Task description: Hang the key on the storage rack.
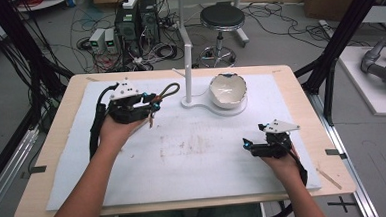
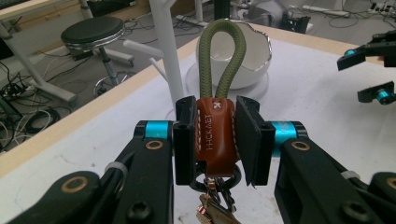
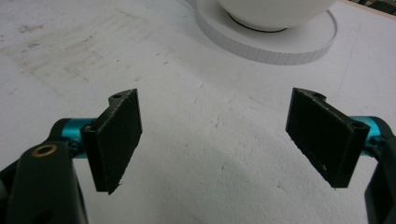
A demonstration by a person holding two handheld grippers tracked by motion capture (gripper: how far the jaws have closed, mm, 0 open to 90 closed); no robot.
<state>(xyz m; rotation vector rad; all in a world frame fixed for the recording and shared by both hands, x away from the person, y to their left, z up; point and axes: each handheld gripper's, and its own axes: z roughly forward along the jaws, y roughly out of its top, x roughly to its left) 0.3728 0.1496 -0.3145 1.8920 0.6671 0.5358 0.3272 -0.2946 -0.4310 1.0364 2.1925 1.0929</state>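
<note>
My left gripper (image 1: pixel 150 101) is lifted over the back left of the mat and shut on a key fob's brown leather tab (image 2: pixel 215 135). The fob's olive cord loop (image 2: pixel 219 51) sticks out past the pads toward the white peg stand (image 1: pixel 187 63). Keys (image 2: pixel 212 212) dangle under the tab. In the high view the cord loop (image 1: pixel 169 91) lies just left of the stand. A white bowl (image 1: pixel 227 89) with a jagged rim sits on the stand's round base (image 3: pixel 280 46). My right gripper (image 1: pixel 246 144) rests low at the mat's right side, open, with nothing between its pads (image 3: pixel 116 135).
A white mat (image 1: pixel 193 158) covers the wooden table (image 1: pixel 58 145). Beyond the far edge stand a black stool (image 1: pixel 221 18) and computer boxes (image 1: pixel 136 19) among floor cables. Black frame posts (image 1: pixel 335 46) rise on both sides. In the left gripper view, the right gripper (image 2: pixel 369 70) shows at far right.
</note>
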